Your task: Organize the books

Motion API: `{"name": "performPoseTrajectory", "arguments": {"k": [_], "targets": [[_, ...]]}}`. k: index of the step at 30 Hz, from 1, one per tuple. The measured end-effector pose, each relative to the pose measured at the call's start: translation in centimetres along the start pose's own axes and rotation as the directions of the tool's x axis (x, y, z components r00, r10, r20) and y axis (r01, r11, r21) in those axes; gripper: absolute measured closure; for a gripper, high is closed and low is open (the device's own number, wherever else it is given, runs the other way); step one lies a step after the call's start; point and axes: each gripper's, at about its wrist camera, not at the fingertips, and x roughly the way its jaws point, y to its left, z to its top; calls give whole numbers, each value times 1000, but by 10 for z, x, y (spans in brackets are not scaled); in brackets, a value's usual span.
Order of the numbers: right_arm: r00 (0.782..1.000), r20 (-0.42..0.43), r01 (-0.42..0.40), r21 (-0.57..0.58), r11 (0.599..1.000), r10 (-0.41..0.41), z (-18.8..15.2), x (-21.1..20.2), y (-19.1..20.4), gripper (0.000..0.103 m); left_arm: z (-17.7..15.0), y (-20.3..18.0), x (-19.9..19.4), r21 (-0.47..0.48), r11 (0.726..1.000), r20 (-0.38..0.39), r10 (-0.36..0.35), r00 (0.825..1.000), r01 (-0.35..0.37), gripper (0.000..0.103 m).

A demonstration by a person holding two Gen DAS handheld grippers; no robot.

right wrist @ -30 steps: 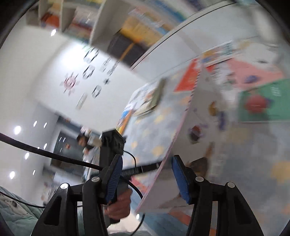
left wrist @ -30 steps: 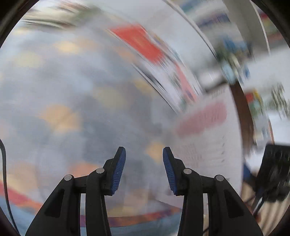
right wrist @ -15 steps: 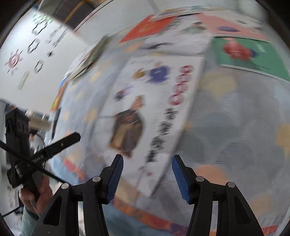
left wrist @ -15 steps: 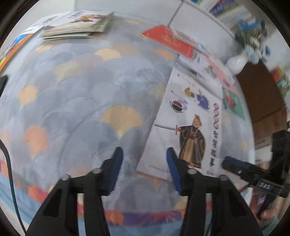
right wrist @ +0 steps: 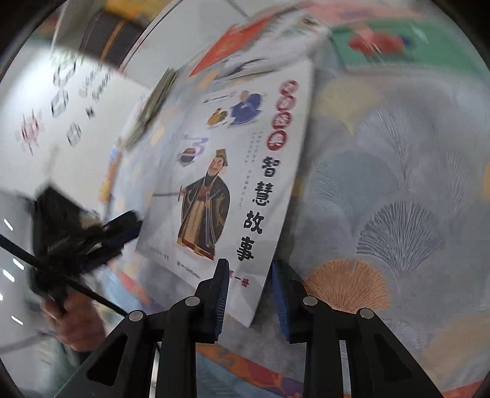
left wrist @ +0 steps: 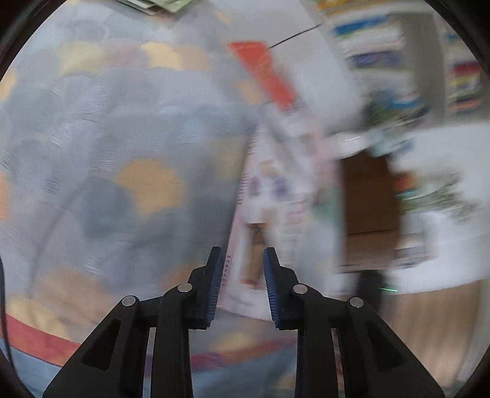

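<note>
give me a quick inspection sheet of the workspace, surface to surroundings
surface: grey rug with fan shapes, striped border at the near edge.
job's things: white storybook, robed figure on its cover, lifted by its near edge; red book and green book flat beyond.
clutter: small stack of books at the rug's far side.
grippers: right tongs closing, the storybook's corner between them; left tongs closing around its other near corner, blurred.
cables: black cable by the left hand.
surroundings: bookshelves, brown cabinet, white wall.
</note>
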Motion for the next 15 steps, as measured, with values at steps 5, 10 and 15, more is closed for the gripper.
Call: {"name": "performPoseTrajectory", "arguments": {"k": [5,10,15], "targets": [[978,-16,-198,200,960,206,7,3,-40,77,-11,-8,4,31,996,12,80,997,-80,81],[982,-23,-181,169,969,187,8,0,-37,77,-17,-17,31,121,969,-14,218,976,-214,92],[984,-23,-169,157,973,175,9,0,-34,77,-12,-29,60,155,960,-56,243,968,-232,92]]}}
